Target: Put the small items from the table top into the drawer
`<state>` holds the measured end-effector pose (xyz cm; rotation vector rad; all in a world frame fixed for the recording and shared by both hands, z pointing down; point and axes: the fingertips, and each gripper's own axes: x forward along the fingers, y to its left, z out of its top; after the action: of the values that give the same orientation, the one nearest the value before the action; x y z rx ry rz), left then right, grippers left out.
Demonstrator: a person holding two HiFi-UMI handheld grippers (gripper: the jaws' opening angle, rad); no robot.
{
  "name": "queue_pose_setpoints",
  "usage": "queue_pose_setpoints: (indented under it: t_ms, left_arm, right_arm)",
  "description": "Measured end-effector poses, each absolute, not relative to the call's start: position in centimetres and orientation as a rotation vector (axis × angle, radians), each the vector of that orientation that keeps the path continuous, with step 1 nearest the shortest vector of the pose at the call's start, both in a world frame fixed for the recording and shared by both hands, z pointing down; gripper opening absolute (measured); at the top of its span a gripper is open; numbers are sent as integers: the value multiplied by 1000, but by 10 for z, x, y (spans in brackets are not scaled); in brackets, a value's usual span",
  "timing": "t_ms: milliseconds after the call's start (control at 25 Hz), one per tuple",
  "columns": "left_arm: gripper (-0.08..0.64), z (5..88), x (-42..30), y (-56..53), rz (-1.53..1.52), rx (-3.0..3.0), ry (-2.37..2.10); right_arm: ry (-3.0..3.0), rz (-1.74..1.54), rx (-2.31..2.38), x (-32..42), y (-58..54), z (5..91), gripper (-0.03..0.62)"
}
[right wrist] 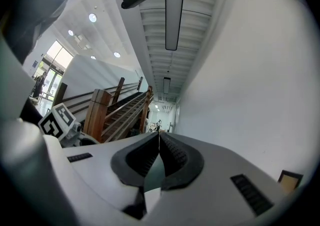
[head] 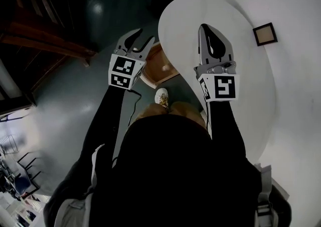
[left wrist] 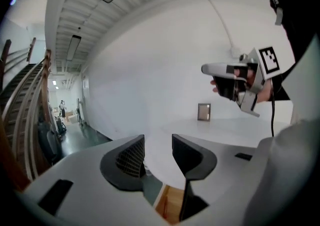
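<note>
A small square framed item (head: 264, 34) with a dark rim lies on the white round table (head: 251, 80) at its far right. It also shows as the frame (left wrist: 203, 112) standing far off, and at the edge as the frame (right wrist: 289, 180). The wooden drawer (head: 159, 69) stands pulled out under the table's left edge; drawer wood (left wrist: 170, 203) shows below my left jaws. My left gripper (head: 143, 38) is open and empty above the drawer. My right gripper (head: 203, 27) is shut with nothing in it, above the table top. The left gripper (left wrist: 158, 153) and right gripper (right wrist: 159, 143) hold nothing.
Dark glossy floor (head: 75, 100) lies left of the table. A wooden staircase (head: 40, 25) runs along the far left, and the staircase (right wrist: 115, 110) shows again behind the right jaws. The person's shoe (head: 161, 96) is below the drawer. A white wall (left wrist: 165, 70) backs the table.
</note>
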<state>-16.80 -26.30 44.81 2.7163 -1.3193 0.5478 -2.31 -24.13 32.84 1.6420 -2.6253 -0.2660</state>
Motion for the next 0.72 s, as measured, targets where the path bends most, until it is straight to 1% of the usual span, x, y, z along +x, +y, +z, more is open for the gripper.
queue_pose_setpoints:
  t_ms: [320, 520, 600, 640, 680, 720]
  left_arm:
    - [181, 322, -162, -262, 235, 2905, -1458]
    - [178, 283, -161, -255, 136, 2971, -1483]
    - [113, 278, -162, -255, 121, 2972, -1496]
    - [47, 279, -163, -256, 124, 2968, -1511]
    - [15, 280, -165, -257, 129, 2959, -1528]
    - [15, 282, -166, -258, 134, 2947, -1542]
  right_arm:
    - [-2696, -323, 1633, -41, -238, 312, 28]
    - [-2703, -361, 1619, -47, -239, 303, 28]
    - [-2706, -362, 1619, -46, -239, 301, 28]
    - [-2708, -363, 1619, -47, -239, 300, 28]
    - [-2711, -362, 1622, -47, -239, 299, 28]
    - [-2714, -359, 1626, -48, -239, 297, 28]
